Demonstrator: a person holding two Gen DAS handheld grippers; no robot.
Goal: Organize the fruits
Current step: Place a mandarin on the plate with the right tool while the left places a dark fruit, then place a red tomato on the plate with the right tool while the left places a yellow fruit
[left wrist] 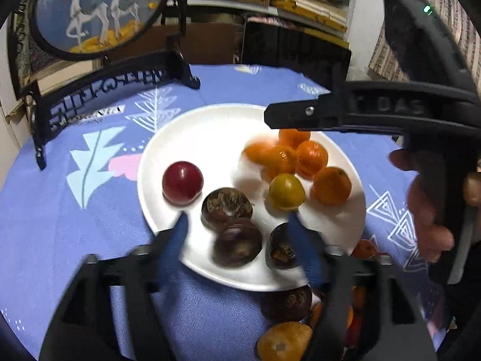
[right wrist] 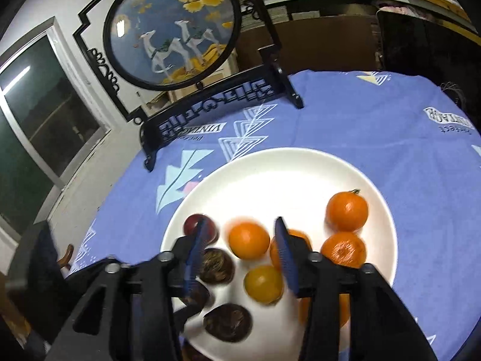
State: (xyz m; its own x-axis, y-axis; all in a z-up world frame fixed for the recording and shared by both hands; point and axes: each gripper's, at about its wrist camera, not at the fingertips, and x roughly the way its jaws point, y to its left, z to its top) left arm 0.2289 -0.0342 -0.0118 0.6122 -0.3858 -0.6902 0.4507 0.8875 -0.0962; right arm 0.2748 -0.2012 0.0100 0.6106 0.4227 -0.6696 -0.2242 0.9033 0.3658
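Now both grippers hang over white plate [right wrist: 300,162] on worktop. Right gripper [right wrist: 240,246] jaws apart, empty, above oranges [right wrist: 249,240], likely just let one go. Left gripper [left wrist: 237,228] jaws apart near dark fruits [left wrist: 227,207]. Red fruit [left wrist: 182,182] sits left of them.

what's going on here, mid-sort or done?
Mid-sort, it seems. A person holds a gripper in each hand over a white plate on the blue tablecloth. The plate carries several oranges, a yellow-green fruit, a red fruit and dark brown fruits. The left gripper and the right gripper are both open and hold nothing. More fruit lies off the plate, near its close edge.
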